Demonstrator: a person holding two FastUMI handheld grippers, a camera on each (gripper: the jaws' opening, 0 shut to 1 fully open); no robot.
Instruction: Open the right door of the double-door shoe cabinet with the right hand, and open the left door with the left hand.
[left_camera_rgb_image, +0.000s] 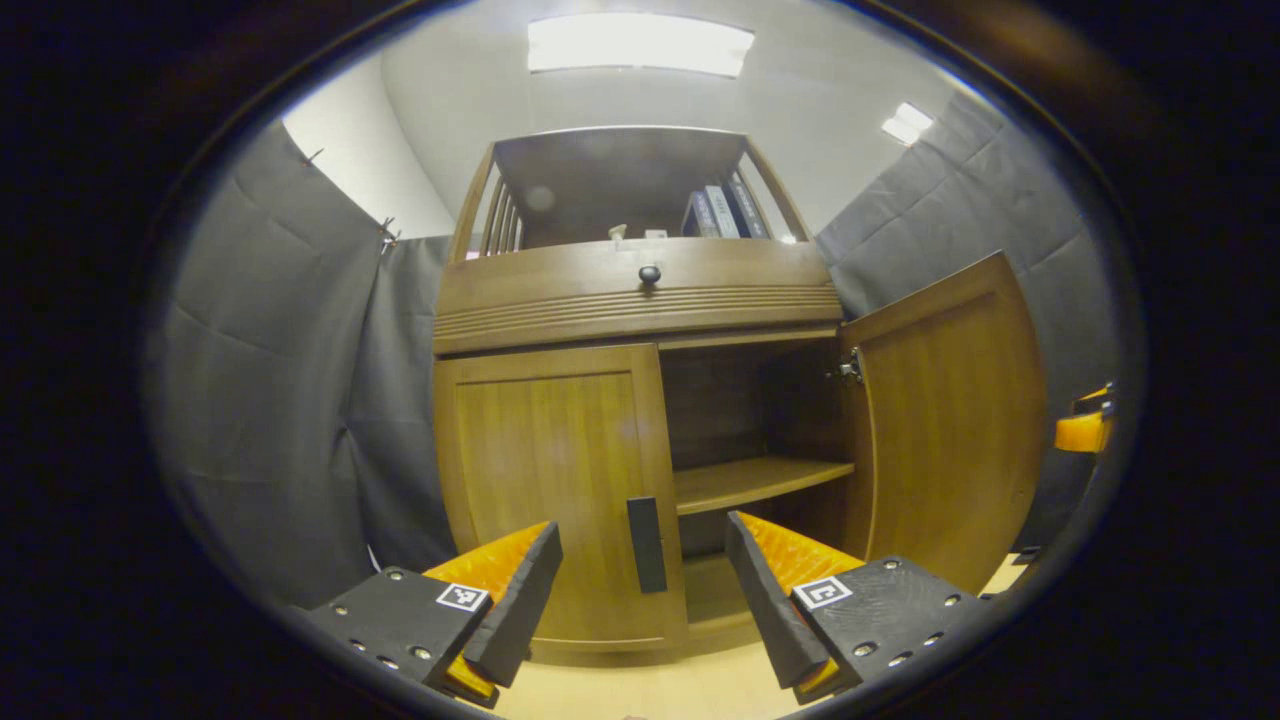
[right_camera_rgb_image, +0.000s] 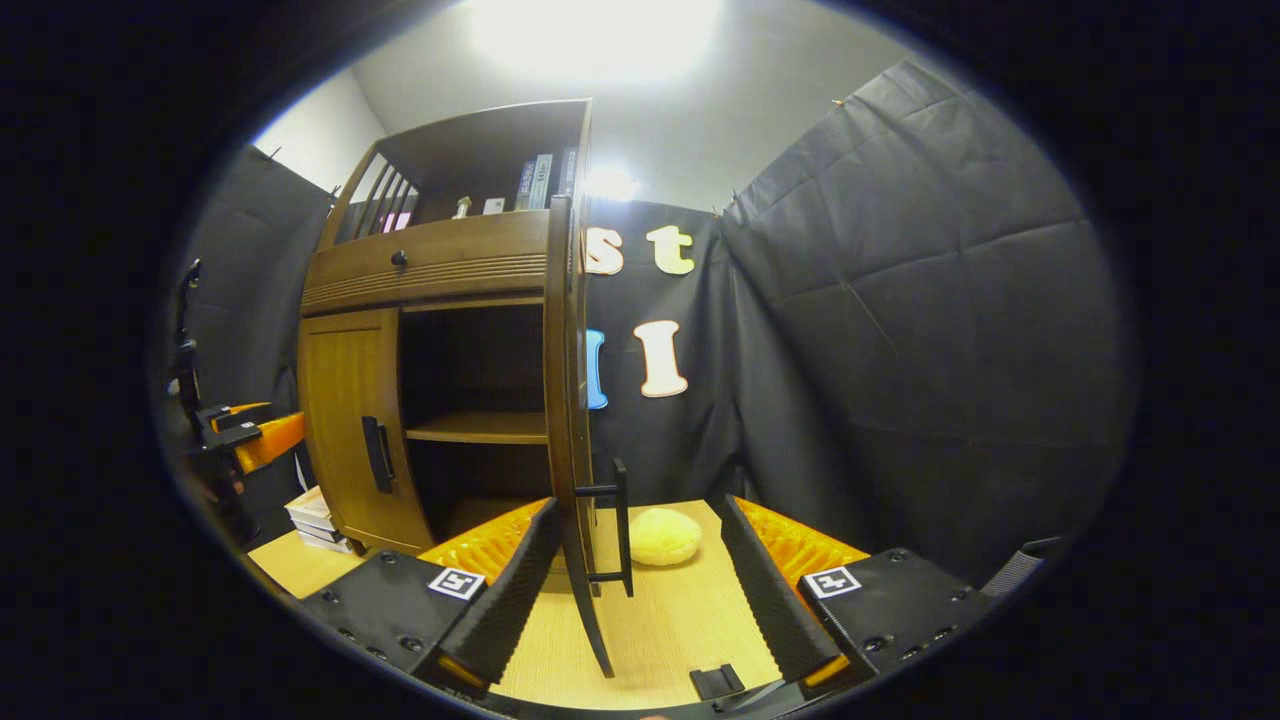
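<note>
In my left gripper view the shoe cabinet (left_camera_rgb_image: 640, 400) stands straight ahead with its right door (left_camera_rgb_image: 945, 420) swung wide open, showing the inner shelf (left_camera_rgb_image: 760, 482), while the left door (left_camera_rgb_image: 550, 490) is shut flush. My left gripper (left_camera_rgb_image: 645, 590) is spread wide and holds nothing; the left door's handle (left_camera_rgb_image: 646, 545) sits in line between the 2 fingers, apparently a little beyond their tips. In my right gripper view the right gripper (right_camera_rgb_image: 635, 590) is equally wide apart and empty, with the open door's edge and its handle (right_camera_rgb_image: 620, 525) standing in the gap, touching neither finger as far as I can tell. So 1 door looks done and 1 remains. The risks I see: closing the left fingers too early and pinching air, or clamping only the handle's tip so it slips as the door swings. My right gripper, drawing back carelessly, could catch that handle and nudge the door back toward shut.
</note>
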